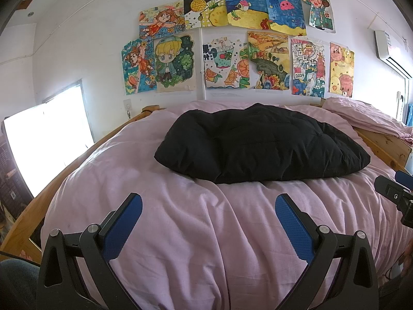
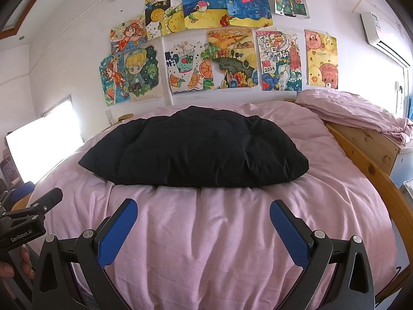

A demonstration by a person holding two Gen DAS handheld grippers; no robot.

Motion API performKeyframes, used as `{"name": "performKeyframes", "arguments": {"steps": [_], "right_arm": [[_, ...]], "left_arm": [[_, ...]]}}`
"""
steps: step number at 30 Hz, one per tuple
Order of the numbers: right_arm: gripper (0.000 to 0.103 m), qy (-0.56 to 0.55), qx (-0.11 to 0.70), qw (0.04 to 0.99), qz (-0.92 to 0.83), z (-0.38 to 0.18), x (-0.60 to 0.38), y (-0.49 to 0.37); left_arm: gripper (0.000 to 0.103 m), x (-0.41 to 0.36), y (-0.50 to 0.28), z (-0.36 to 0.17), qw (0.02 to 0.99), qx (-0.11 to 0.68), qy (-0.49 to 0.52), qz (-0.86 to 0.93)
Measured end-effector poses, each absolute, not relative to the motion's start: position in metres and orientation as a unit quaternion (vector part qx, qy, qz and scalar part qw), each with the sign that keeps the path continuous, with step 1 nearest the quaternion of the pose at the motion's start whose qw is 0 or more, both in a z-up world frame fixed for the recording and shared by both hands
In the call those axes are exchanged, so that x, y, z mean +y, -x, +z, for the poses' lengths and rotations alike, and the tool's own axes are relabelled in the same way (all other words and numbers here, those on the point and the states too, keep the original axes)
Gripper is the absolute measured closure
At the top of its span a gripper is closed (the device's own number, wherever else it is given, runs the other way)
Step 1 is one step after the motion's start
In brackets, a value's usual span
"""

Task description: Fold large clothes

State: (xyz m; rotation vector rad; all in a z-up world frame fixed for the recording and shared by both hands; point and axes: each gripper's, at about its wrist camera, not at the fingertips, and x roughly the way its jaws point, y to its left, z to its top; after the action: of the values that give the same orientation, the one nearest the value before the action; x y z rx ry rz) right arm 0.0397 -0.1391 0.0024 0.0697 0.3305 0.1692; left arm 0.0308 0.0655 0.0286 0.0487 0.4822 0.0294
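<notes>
A black padded garment [image 1: 260, 144] [image 2: 198, 147] lies folded in a thick bundle on the pink bedcover [image 1: 196, 222] [image 2: 206, 232], towards the far side of the bed. My left gripper [image 1: 208, 201] hovers open over the near part of the cover, well short of the garment, nothing between its blue pads [image 1: 121, 227]. My right gripper [image 2: 203, 206] is also open and empty, just short of the garment's near edge. Each gripper's body shows at the side of the other's view: the right one [image 1: 395, 193], the left one [image 2: 28, 219] with a hand on it.
A wooden bed frame [image 2: 374, 170] runs along the right and left sides. A folded pink blanket [image 2: 356, 111] sits at the back right corner. Children's drawings [image 1: 232, 41] cover the wall behind. A bright window [image 1: 49, 139] is at the left, an air conditioner [image 1: 389, 49] upper right.
</notes>
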Motion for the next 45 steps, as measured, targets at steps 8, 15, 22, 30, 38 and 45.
{"name": "performKeyframes", "arguments": {"steps": [8, 15, 22, 30, 38, 45], "right_arm": [[0.000, -0.035, 0.164, 0.982, 0.084, 0.0023, -0.1390, -0.0399], [0.000, -0.035, 0.165, 0.982, 0.084, 0.0027, -0.1390, -0.0399], [0.000, -0.035, 0.165, 0.982, 0.084, 0.0028, -0.1383, -0.0398], [0.000, -0.035, 0.166, 0.982, 0.084, 0.0028, -0.1378, -0.0400], [0.000, -0.036, 0.166, 0.982, 0.083, 0.0035, -0.1367, -0.0398], [0.000, -0.036, 0.166, 0.982, 0.082, 0.0038, -0.1358, -0.0397]], "left_arm": [[0.002, 0.0662, -0.0310, 0.0285, 0.971, 0.239, -0.024, 0.014], [0.002, 0.0671, -0.0312, 0.0285, 0.971, 0.239, -0.024, 0.014], [0.002, 0.0678, -0.0312, 0.0284, 0.971, 0.239, -0.023, 0.013], [0.002, 0.0720, -0.0259, 0.0303, 0.972, 0.232, -0.018, 0.043], [0.002, 0.0701, -0.0245, 0.0273, 0.971, 0.235, -0.026, 0.039], [0.002, 0.0680, -0.0248, 0.0272, 0.971, 0.236, -0.026, 0.038]]}}
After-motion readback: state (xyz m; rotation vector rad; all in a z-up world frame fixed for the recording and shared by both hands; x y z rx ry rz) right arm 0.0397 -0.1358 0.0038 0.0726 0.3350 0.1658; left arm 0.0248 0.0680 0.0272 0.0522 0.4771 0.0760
